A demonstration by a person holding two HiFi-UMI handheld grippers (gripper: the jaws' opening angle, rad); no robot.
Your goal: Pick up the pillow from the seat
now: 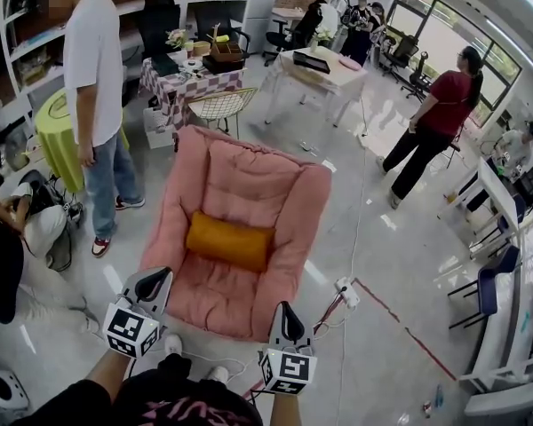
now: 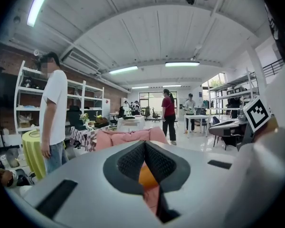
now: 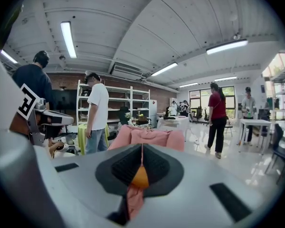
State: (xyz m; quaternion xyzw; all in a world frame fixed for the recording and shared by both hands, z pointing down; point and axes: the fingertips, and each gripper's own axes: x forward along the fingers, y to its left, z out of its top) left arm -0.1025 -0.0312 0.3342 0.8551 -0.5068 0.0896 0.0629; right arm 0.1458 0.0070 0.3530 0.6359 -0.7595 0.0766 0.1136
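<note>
Pillow [image 1: 230, 241] in sight: one orange cushion, lying crosswise in the middle of the one pink armchair [image 1: 249, 180], against the foot of its backrest. Nothing touches it.

Two grippers hover at the chair's front edge, both short of the pillow. The left gripper [image 1: 156, 276] sits at the front left corner and the right gripper [image 1: 287, 309] at the front right, each carrying one marker cube. In the left gripper view the jaws are pressed together at the tips with nothing between them. Only a sliver of orange shows through the gap behind them, with pink chair below it. The right gripper view gives the same picture: jaws closed, empty, a small wedge of orange beyond.

Around the chair, the head view shows three tables: a checkered one [image 1: 182, 82] behind it, a white one [image 1: 324, 74] further right, and a round one under a green cloth [image 1: 58, 136] at the left. One wire chair [image 1: 222, 105] stands just behind the armchair. A person in a white T-shirt [image 1: 93, 60] stands to its left, and a person in a red top [image 1: 435, 105] stands well off to the right. One person crouches at the left edge [image 1: 0, 238]. There is a cluster of people at the far back [image 1: 355, 16], perhaps three, too small to count surely. One power strip [image 1: 345, 293] lies on the floor by the chair's right front.
</note>
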